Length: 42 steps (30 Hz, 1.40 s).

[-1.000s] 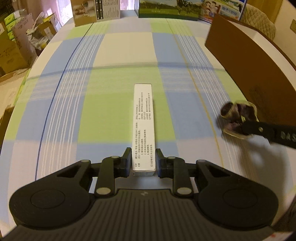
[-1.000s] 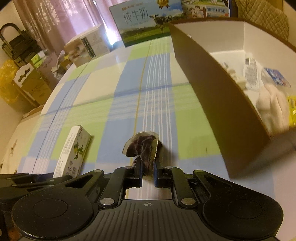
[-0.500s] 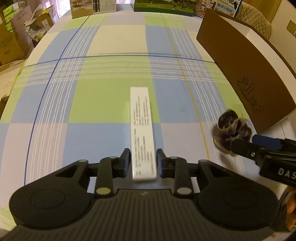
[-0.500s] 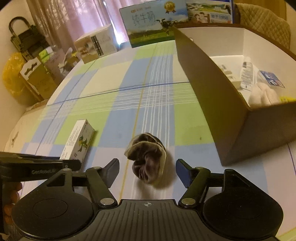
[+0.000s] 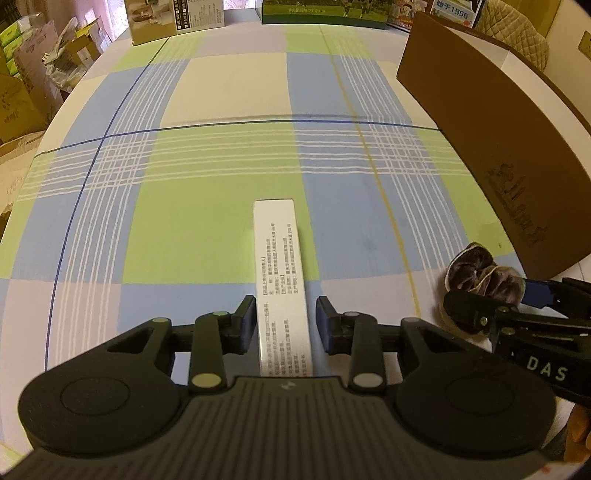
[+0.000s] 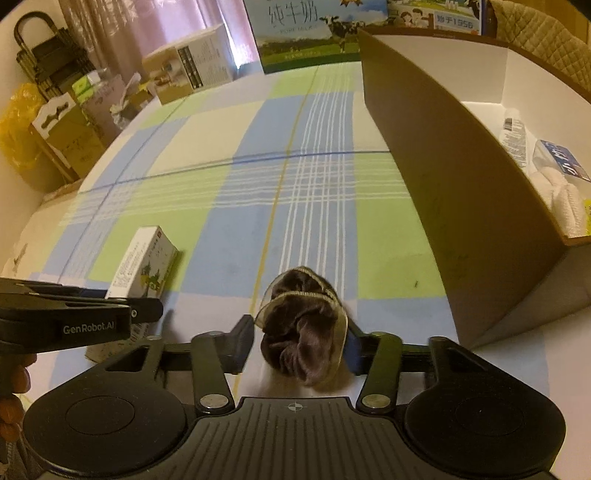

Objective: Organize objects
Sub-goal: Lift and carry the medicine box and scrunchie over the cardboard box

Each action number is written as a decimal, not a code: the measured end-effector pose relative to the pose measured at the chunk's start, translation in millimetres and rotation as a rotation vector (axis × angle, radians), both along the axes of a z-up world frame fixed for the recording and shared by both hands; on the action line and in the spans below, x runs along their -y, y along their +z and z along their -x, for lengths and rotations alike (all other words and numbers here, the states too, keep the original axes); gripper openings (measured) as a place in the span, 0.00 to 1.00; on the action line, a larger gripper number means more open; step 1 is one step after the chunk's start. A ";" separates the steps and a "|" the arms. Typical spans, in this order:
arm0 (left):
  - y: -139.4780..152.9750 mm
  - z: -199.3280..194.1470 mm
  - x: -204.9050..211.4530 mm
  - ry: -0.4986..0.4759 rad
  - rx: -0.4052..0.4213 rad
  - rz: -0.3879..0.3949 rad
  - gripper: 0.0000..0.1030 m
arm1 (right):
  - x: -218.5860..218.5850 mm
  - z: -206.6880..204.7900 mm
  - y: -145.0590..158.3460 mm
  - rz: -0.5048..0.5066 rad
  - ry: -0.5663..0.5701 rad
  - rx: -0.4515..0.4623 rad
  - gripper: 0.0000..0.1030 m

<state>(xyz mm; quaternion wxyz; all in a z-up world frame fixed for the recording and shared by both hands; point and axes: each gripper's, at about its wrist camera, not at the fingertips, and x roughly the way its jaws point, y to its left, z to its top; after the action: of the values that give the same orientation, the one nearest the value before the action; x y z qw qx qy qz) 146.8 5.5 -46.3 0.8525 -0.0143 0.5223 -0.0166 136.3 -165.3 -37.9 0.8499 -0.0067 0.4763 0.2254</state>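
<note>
In the left wrist view the left gripper (image 5: 286, 317) sat at bottom centre with its jaws parted, a long white box (image 5: 282, 280) lying lengthwise between them on the checked tablecloth (image 5: 207, 177). A narrow gap showed on each side of the box, so neither finger pinched it. The box's printed face (small text, too fine to read) pointed up, and its far end reached toward the middle of the frame.

At the lower right of that view the right gripper (image 5: 491, 295) came in from the edge, a dark brown scrunchie (image 5: 480, 273) between its fingers. In the right wrist view the right gripper (image 6: 301, 339) filled the bottom centre, jaws spread, the scrunchie (image 6: 303, 332) resting on the cloth between them. The right finger (image 6: 354, 350) lay close against the fabric and the left finger (image 6: 242, 341) stood just beside it; whether either touched it I could not tell.

A brown cardboard box (image 6: 443, 192) with a white interior stood along the right side, well apart from the scrunchie, holding several small packets. The white box (image 6: 146, 266) appeared at mid-left, near the left gripper's (image 6: 146, 312) tip. Milk cartons (image 6: 306, 33) stood at the top edge.
</note>
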 end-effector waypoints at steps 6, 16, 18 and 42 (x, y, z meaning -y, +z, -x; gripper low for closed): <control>-6.0 -3.1 2.5 -0.003 -0.008 -0.016 0.28 | -2.1 -0.6 -3.3 0.021 0.026 0.013 0.33; -7.3 -1.4 5.5 -0.029 0.006 -0.044 0.21 | 1.7 1.0 -4.6 0.015 0.029 0.008 0.23; -7.0 0.2 5.1 -0.031 0.004 -0.042 0.21 | 3.4 1.2 -4.4 0.008 0.030 0.004 0.22; 60.1 30.0 27.9 -0.086 0.104 0.049 0.21 | 35.6 28.8 63.8 -0.127 0.049 0.076 0.18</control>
<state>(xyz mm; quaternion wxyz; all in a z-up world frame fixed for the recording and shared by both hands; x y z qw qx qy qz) 116.8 -22.4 13.8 0.8763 -0.0116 0.4770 -0.0668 107.5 -200.9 25.9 0.8603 0.0270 0.4281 0.2753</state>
